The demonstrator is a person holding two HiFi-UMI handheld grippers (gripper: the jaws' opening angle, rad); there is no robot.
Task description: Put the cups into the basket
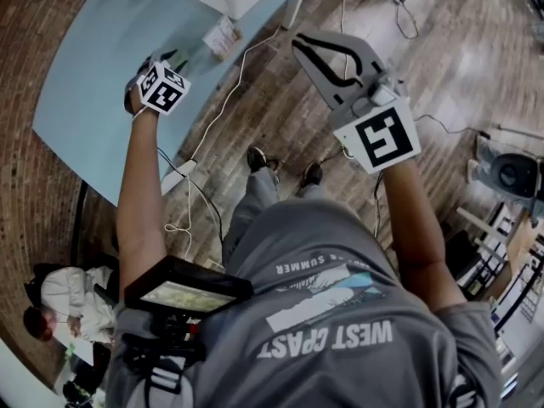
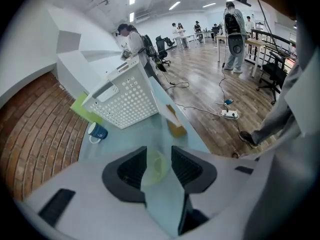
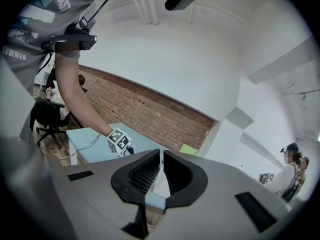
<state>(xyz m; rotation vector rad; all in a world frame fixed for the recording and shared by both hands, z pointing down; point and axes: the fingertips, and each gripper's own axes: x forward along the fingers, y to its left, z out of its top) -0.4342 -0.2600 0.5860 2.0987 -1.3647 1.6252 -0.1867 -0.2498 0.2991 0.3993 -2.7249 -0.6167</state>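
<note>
Left gripper (image 2: 159, 159): jaws wide, a pale see-thru cup (image 2: 156, 168) betw. them on the table (image 2: 125, 134). Cup's sides are hidden behind the pads, so contact unclear. Beyond: blue mug (image 2: 97, 131), then white basket (image 2: 125, 96). Right gripper (image 3: 161, 156): jaws closed to a slit, empty, held over the floor.

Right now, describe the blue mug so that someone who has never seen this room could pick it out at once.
On the pale blue table stands a white basket full of holes. The mug sits beside the basket's near corner, next to a green sheet. It alone is dark blue with a handle; the other cup is pale and see-through.
</note>
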